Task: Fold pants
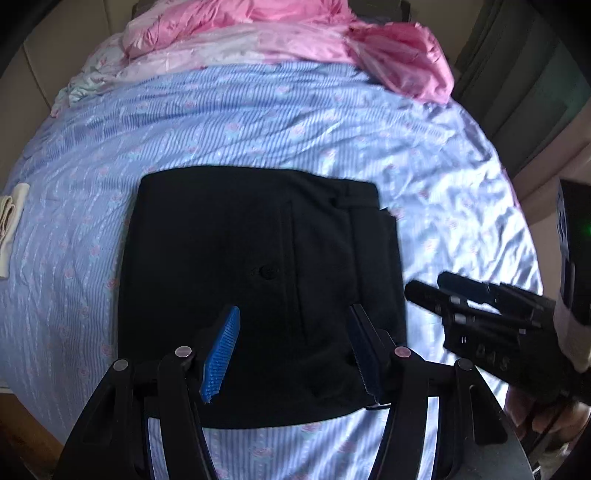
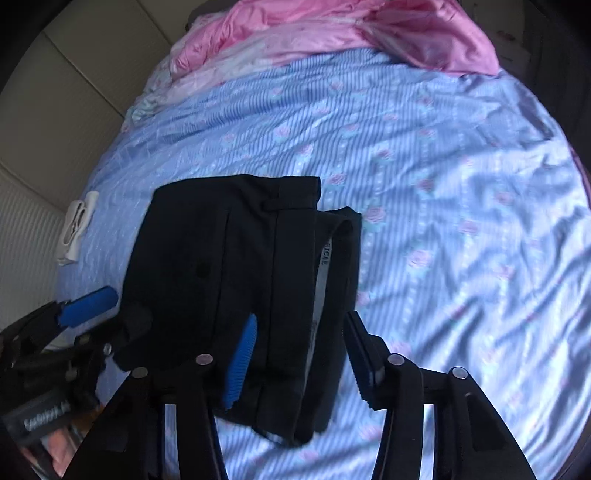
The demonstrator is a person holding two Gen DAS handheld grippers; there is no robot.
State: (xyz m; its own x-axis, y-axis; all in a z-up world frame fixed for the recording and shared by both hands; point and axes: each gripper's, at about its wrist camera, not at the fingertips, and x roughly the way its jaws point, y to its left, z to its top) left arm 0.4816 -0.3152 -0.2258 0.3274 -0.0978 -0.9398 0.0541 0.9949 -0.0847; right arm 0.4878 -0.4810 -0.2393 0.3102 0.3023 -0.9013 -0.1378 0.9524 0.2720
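Pants [image 1: 255, 280], black and matte, lie folded into a thick, nearly square stack on the bed sheet [image 1: 258, 122]; a small dark button [image 1: 266, 272] sits on the top layer, seams run lengthwise, and in the right wrist view a grey inner waistband strip [image 2: 322, 273] peeks from the open edge. That sheet is glossy blue cloth, striped, dotted with pink roses, creased on the right. A crumpled pink satin quilt [image 1: 280, 33] piles up at the far end, and a small cream folded cloth [image 1: 11, 221] rests at the sheet's left edge.

Left hand-held gripper [image 1: 293, 350] hangs right over the stack's near edge, its ribbed blue pads spread with nothing but the pants' top surface seen between them; no pinch. Right hand-held gripper [image 2: 299, 360] straddles the stack's near right corner, where the layered edge shows; its jaws stand apart, and I cannot tell whether the pads touch the cloth. In the left view, that right one comes in just beside the stack's right edge.

Open sheet stretches wide beyond the stack and off to the right; on the left the bed's edge lies near the cream cloth.
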